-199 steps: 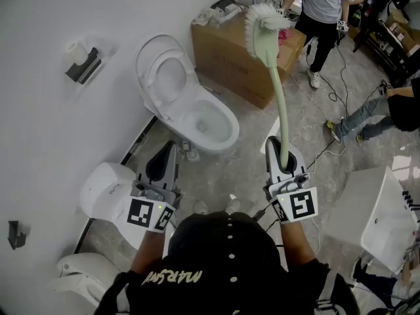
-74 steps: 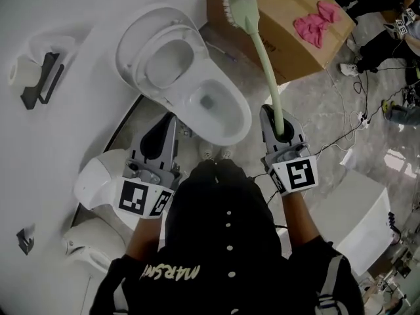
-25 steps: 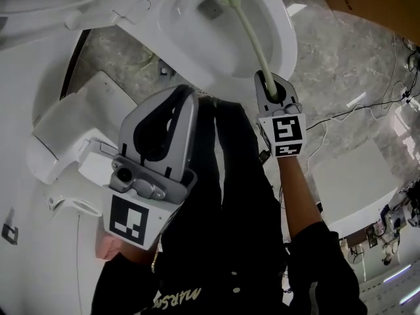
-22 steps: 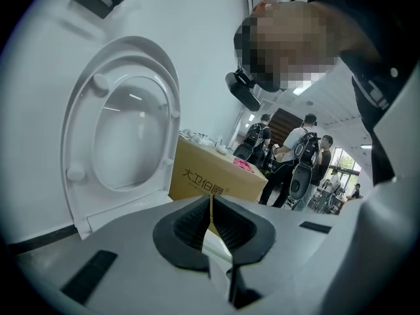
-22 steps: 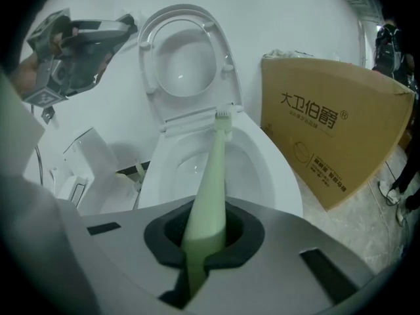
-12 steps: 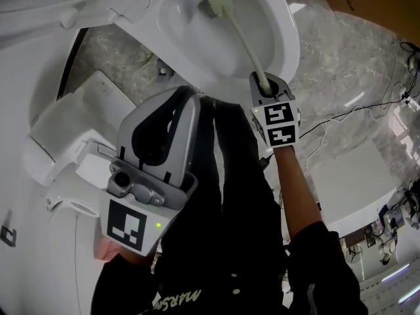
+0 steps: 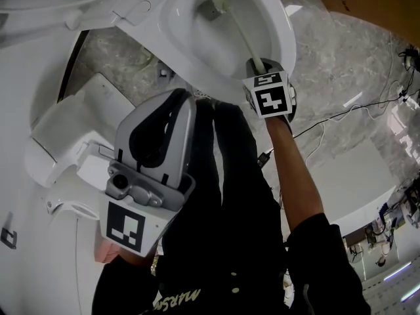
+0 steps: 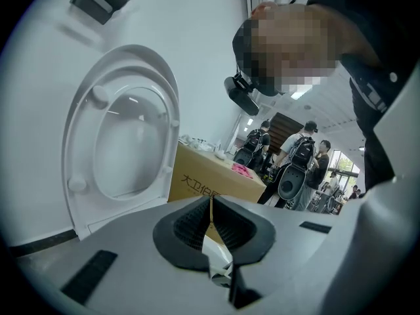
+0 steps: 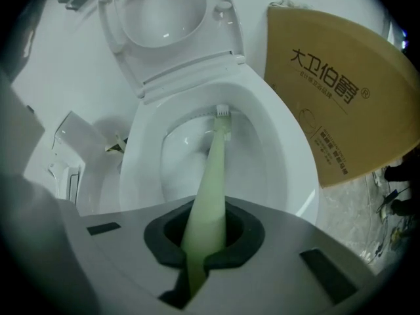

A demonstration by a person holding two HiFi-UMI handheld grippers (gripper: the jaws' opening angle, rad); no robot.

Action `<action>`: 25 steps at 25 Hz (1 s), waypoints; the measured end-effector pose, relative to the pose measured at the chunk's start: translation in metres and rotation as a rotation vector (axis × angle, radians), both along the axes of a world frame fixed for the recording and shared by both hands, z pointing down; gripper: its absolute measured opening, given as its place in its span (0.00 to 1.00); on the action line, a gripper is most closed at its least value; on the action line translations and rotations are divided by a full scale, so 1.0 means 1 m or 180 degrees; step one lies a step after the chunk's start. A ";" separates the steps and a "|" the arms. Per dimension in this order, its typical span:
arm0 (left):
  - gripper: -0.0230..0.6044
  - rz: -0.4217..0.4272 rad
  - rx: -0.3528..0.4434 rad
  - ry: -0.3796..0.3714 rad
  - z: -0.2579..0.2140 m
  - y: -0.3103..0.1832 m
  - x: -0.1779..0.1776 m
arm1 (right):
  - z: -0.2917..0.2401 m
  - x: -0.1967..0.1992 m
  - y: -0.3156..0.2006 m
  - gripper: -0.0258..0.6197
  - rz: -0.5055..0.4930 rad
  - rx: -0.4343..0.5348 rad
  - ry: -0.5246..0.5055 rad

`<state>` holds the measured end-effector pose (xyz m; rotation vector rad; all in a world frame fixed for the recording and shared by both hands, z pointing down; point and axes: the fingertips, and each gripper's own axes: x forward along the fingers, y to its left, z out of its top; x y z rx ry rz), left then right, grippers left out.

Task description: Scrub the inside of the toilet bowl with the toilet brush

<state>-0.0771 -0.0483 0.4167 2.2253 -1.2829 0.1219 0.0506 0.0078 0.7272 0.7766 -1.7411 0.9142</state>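
Green toilet brush (image 9: 213,156), gripped by the right gripper's (image 9: 205,235) fingers, has been driven deeper into the toilet bowl (image 9: 289,146); scrubbing is judged begun; left gripper's (image 8: 211,223) fingers are closed.

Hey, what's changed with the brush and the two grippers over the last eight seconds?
The right gripper carried the toilet brush from up in the air down into the toilet bowl; its head now sits near the bowl's back wall. Unchanged: it still clamps the handle, the left gripper is shut and empty, the lid is up.

Toilet brush (image 9: 213,169) inside toilet bowl (image 9: 295,176); cardboard box (image 9: 341,90) right.
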 end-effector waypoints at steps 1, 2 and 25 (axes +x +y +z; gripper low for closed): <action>0.09 0.0004 -0.0001 0.0001 0.000 0.000 0.000 | 0.002 0.003 -0.003 0.06 -0.0035 -0.0001 0.0055; 0.09 0.0008 -0.0003 0.0000 0.000 0.001 0.000 | 0.004 0.006 -0.006 0.06 -0.0072 0.0005 0.0114; 0.09 -0.0012 0.0006 -0.0012 -0.009 0.004 -0.004 | -0.021 0.088 -0.054 0.06 -0.1890 0.0280 0.1542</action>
